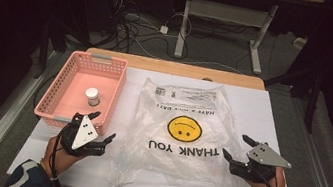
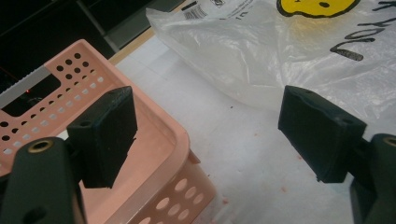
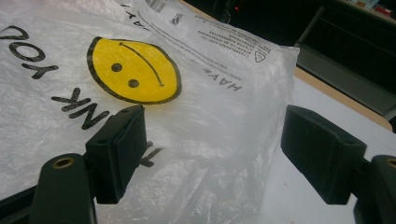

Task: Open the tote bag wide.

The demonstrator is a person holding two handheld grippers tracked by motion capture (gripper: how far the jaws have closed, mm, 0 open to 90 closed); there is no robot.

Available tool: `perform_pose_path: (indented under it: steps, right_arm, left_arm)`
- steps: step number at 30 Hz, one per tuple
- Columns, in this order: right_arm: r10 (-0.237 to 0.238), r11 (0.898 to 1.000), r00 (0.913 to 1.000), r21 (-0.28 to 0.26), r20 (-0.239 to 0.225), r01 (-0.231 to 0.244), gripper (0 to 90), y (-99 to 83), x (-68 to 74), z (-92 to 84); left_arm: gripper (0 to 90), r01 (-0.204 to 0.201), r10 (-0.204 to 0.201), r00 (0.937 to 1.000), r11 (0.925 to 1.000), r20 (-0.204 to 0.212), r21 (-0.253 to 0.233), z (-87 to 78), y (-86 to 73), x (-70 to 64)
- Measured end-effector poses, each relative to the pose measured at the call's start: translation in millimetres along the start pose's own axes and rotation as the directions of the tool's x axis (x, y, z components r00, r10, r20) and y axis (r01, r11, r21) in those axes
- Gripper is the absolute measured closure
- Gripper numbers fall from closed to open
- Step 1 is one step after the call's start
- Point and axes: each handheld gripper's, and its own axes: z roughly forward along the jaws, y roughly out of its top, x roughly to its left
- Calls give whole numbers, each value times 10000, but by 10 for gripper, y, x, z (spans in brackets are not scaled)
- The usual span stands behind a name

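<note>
In the high view, a thin translucent plastic bag with a yellow smiley face and black "THANK YOU" print (image 1: 183, 131) is seen lying flat at the centre of the frame on the white-covered table (image 1: 263, 109), its long axis running from the upper centre down to the lower edge. The left gripper (image 1: 102, 126) is held at lower left with jaws spread and empty, just beside the near corner of a pink perforated plastic basket (image 1: 61, 88), in which a small white-capped jar (image 1: 91, 96) stands; the bag's left edge lies to its right. The right gripper (image 1: 238, 146) is held at lower right, jaws parted and empty, over or just at the bag's right edge, so it is judged the nearer one. In the left gripper view, the basket is seen under the left jaw and the bag at upper right, apart from the jaws. In the right gripper view, the bag fills the left and centre, its crumpled right edge falling between the open jaws.
</note>
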Motion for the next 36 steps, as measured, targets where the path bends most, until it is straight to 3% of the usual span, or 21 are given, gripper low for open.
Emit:
perform_pose_path:
  steps: [8, 14, 17, 21, 23, 26, 30, 32, 36]
  right_arm:
    - [244, 9993, 9982, 272, 553, -259, 284, 9, -142, 57]
    - [588, 9982, 9970, 39, 507, -591, 322, 132, -383, 70]
    - [709, 9973, 9956, 163, 605, -720, 339, 187, -556, 158]
    - [792, 9935, 9924, 739, 943, -863, 352, 300, -826, 431]
    - [683, 9877, 9908, 1319, 1172, -837, 355, 364, -948, 643]
    - [908, 9685, 9864, 2186, 1366, -1195, 382, 455, -1069, 978]
    - [1061, 9568, 9880, 2588, 1127, -1322, 392, 556, -1105, 1360]
    - [879, 9521, 9903, 2833, 1076, -1153, 402, 574, -1084, 1527]
    - [827, 9336, 9914, 3402, 1013, -1126, 430, 550, -1068, 1804]
  left_arm:
    - [192, -80, 80, 10000, 10000, 18, -1, -23, -9, -9]
    - [190, -105, 105, 9999, 9999, -7, 109, -25, -25, -3]
    - [189, -58, 59, 10000, 9998, -22, 182, -30, -38, -3]
    - [189, -50, 51, 10000, 9999, -60, 163, -46, -37, -6]
    - [189, -44, 45, 10000, 9998, -60, 202, -32, -36, -9]
    - [189, -22, 22, 10000, 9996, 2, 273, -11, -35, -2]
    - [189, -38, 37, 10000, 9996, 38, 262, -9, -43, 4]
    - [190, -6, 4, 9999, 9997, 105, 230, -11, -48, 5]
    - [190, -73, 66, 9997, 9996, 247, 261, 4, -54, 15]
